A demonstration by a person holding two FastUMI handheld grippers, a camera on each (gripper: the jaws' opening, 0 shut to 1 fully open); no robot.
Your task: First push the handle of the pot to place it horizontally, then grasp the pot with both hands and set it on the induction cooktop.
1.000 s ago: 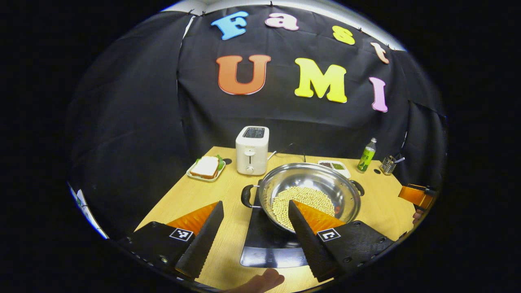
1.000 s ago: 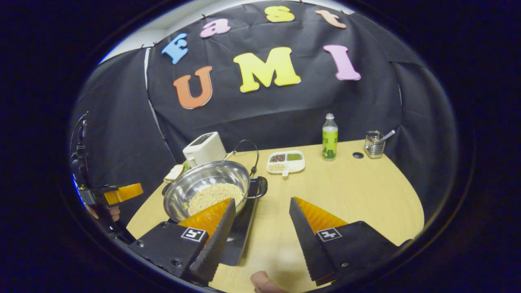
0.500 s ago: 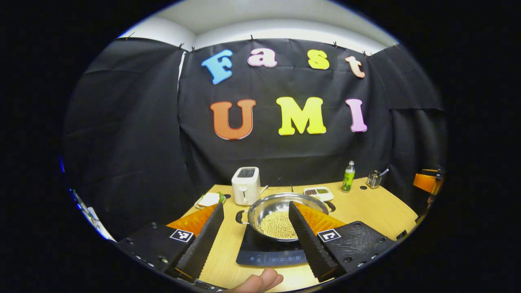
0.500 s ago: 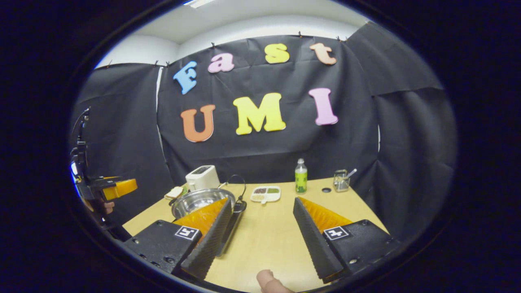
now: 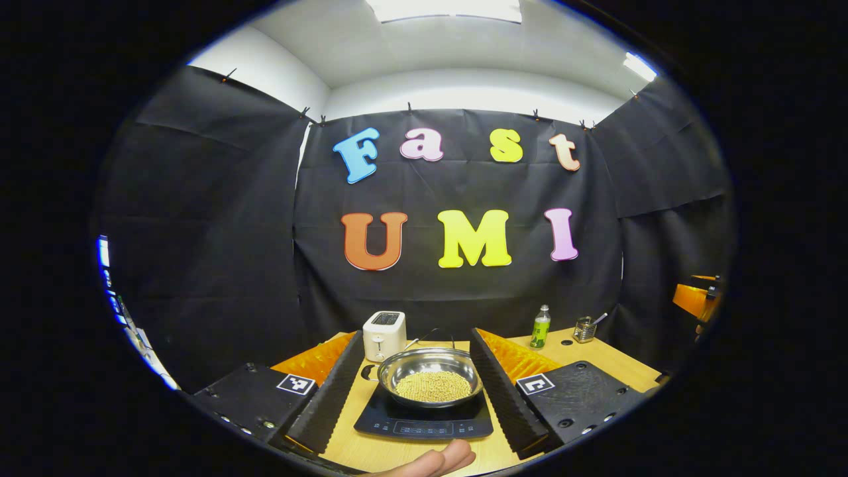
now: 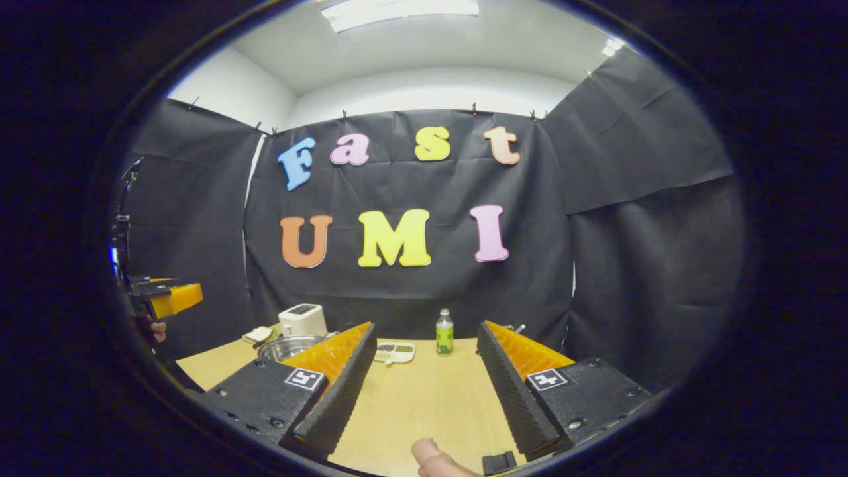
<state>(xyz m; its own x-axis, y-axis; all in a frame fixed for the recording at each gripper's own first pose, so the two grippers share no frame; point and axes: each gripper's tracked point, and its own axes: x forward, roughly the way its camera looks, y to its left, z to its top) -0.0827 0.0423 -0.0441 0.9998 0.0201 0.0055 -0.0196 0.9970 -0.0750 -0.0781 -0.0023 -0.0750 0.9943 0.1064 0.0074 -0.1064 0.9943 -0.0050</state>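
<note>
A steel pot (image 5: pixel 429 379) holding pale beans rests on the black induction cooktop (image 5: pixel 424 419) on the wooden table. In the left gripper view my left gripper (image 5: pixel 416 341) stands open, well back from the pot, its two fingers framing pot and cooktop with nothing held. In the right gripper view my right gripper (image 6: pixel 424 331) is open too, over bare table to the right of the pot (image 6: pixel 286 346), which peeks out behind its left finger. The other gripper shows as an orange block at far left (image 6: pixel 165 299) in that view, and at far right (image 5: pixel 695 299) in the left gripper view.
A white toaster (image 5: pixel 384 335) stands behind the pot, with a sandwich plate (image 6: pixel 257 334) beside it. A green bottle (image 6: pixel 444 333), a divided dish of beans (image 6: pixel 395 351) and a metal utensil holder (image 5: pixel 584 328) stand along the back of the table. A thumb (image 5: pixel 430 461) shows at the bottom edge.
Both grippers have pulled back and tilted up, so pot and cooktop look smaller and lower. The pot has stayed on the cooktop. Both grippers remained open.
</note>
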